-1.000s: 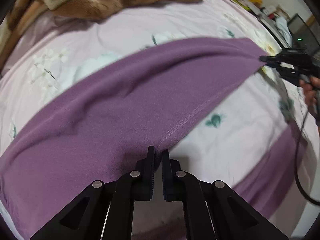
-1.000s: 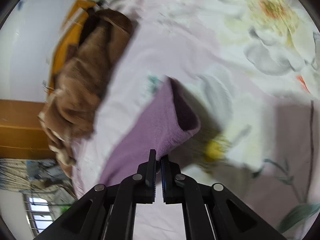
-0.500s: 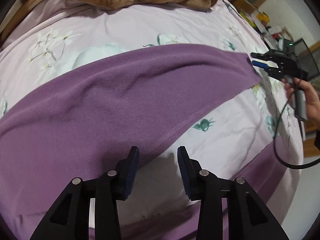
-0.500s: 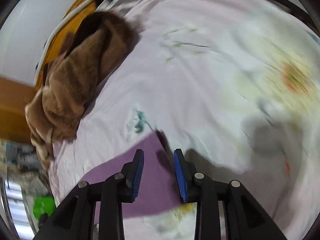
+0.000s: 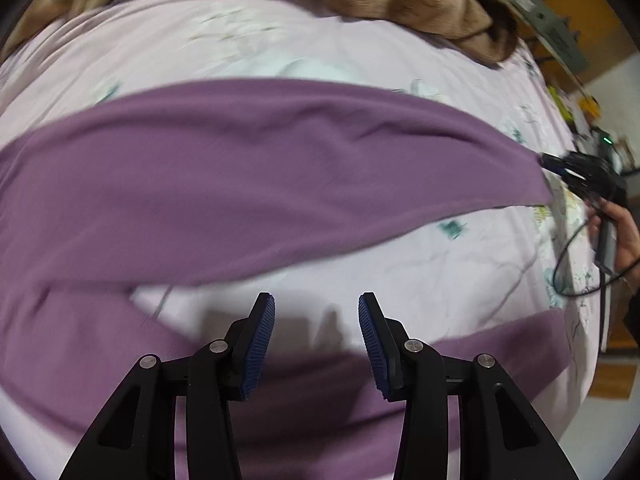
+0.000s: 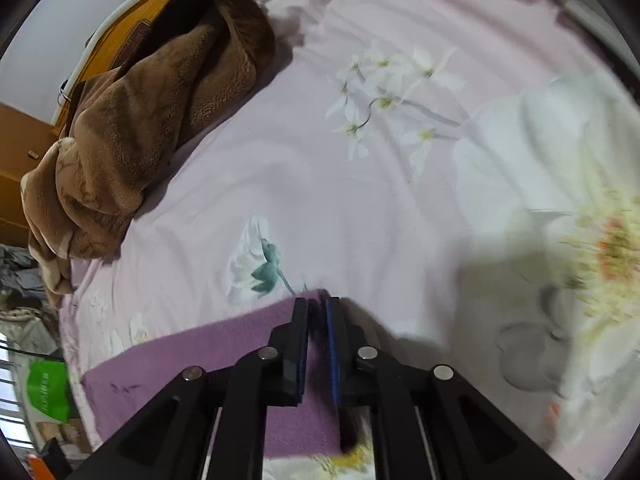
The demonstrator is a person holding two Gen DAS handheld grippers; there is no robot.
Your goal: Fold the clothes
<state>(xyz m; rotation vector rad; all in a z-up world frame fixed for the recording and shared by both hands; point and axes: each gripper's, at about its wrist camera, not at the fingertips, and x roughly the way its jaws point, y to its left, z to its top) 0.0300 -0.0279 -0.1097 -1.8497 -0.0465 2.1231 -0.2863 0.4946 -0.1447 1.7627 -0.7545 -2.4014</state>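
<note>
The left tongs (image 5: 316,340) are spread wide with nothing between them. They have just been opening. Their black arms end in blue ribbed pads (image 5: 260,344), and they hang above the purple garment (image 5: 248,184) without touching it.

The right tongs (image 6: 318,344) have just been closing, and now they pinch the pointed corner of the purple garment (image 6: 224,356) between their flat blue pads. In the left wrist view, these right tongs (image 5: 560,166) sit at the far end of the cloth, with a hand (image 5: 624,236) on the handle and a black cable (image 5: 576,264) looping below it.

The garment is soft and fuzzy, like fleece. It lies stretched in a long band across the middle of the bed, with another part of it lying nearer the left tongs.

The bed sheet (image 6: 360,200) is smooth, pale pink, with white flowers. A fluffy brown blanket (image 6: 152,120) is bunched along the bed's far edge, beside a wooden board (image 6: 120,40).
</note>
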